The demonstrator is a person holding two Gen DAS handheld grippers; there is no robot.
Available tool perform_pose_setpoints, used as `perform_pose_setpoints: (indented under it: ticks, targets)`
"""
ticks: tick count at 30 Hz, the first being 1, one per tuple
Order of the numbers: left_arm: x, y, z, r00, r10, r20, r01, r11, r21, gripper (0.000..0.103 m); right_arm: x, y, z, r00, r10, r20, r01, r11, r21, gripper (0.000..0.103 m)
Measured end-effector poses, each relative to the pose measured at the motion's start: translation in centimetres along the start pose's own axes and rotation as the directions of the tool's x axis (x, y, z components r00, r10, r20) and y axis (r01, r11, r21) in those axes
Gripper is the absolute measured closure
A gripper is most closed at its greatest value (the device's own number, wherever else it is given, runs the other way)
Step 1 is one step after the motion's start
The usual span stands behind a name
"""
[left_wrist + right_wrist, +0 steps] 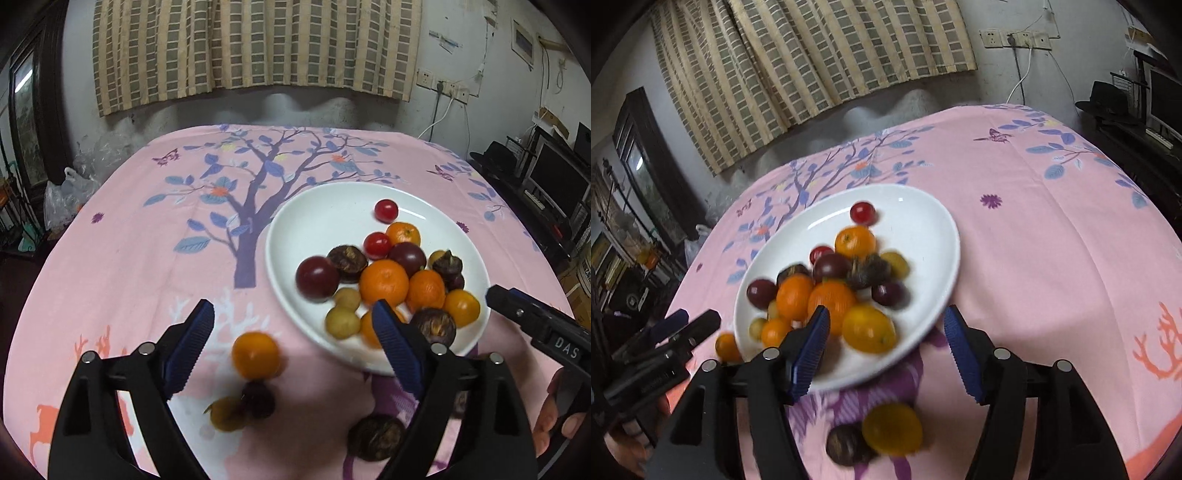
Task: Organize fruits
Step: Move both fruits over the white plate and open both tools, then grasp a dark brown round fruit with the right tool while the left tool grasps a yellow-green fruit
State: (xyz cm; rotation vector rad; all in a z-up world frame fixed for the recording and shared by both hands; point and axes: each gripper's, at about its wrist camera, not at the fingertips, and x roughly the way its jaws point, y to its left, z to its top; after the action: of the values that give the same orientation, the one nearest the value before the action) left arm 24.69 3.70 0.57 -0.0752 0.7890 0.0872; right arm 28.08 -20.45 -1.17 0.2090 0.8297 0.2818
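A heap of small round orange, dark purple, red and yellow fruits [388, 280] lies on the round white ceramic plate [295, 236], just ahead and to the right of the left gripper [295, 332]. That gripper's blue-padded jaws stand spread, pinching nothing, with a loose orange fruit [255, 355] on the pink tree-printed cloth [147, 240] between them. The right gripper [886, 343] hangs over the plate's near rim, jaws likewise apart and empty, a yellow fruit [892, 428] on the cloth below.

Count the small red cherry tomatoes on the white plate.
2. One red cherry tomato sits alone toward the plate's far side; the other touches the pile's far edge. More may hide underneath.
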Motion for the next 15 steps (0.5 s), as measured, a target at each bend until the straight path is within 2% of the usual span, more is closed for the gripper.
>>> perform_pose_setpoints:
  ticks: [8, 15]
  targets:
    - [-1.8, 2.9, -4.6, 0.999, 0.03, -0.034, -0.031, 0.999, -0.032, 0.015, -2.7, 1.9, -4.3, 0.998, -0.026, -0.048, 0.02, 0.991, -0.135, 0.038]
    - [-3.0, 4.5, -7.5, 1.0, 0.006, -0.026, -0.008, 0.998, -0.057, 0.013, -3.0, 4.0, -7.8, 0.991, -0.07, -0.118, 0.042, 0.974, -0.224, 0.038]
